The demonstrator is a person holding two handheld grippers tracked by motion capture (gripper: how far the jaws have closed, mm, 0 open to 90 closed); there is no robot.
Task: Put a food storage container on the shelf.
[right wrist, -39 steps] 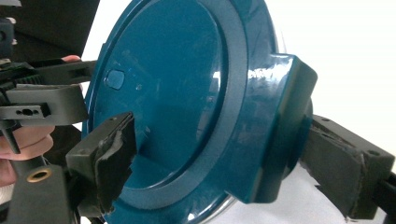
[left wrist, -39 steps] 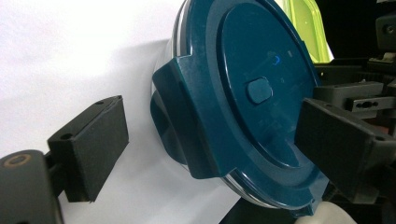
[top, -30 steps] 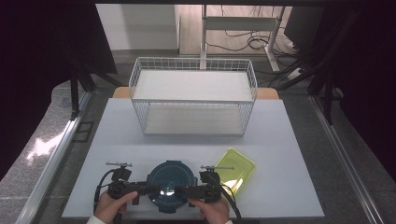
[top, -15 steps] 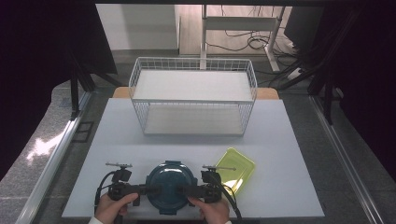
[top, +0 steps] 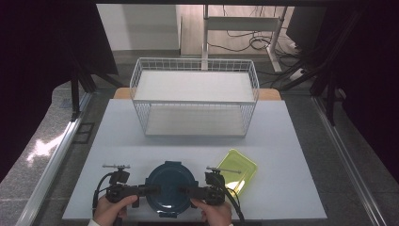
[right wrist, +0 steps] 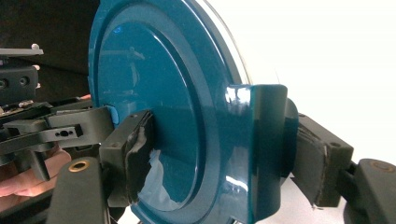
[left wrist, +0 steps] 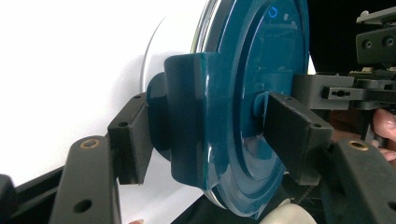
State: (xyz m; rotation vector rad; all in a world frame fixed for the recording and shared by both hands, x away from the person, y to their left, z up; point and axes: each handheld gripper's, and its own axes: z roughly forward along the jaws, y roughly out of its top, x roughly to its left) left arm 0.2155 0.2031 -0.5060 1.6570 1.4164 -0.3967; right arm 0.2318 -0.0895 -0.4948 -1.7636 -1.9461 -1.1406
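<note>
While the round teal container [top: 169, 188] sits at the surface's [top: 291, 188] near edge, the left hand-held gripper [top: 153, 190] and right hand-held gripper [top: 184, 191] have been closing, jaws now pressing its opposite latch tabs, beside a yellow-green tray [top: 240, 168].

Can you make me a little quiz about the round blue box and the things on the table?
1. True or false: the wire basket has something in it.
2. What colour is the tray beside the round blue container? A) red B) yellow-green C) black
3. Fill the gap: each hand-held gripper has a jaw on either side of a ___ on the container's rim.

Key:
1. False; it looks empty.
2. B.
3. Clip. The left hand-held gripper and the right hand-held gripper have just been closing their jaws around the side clips, and the pads look to be touching.
</note>
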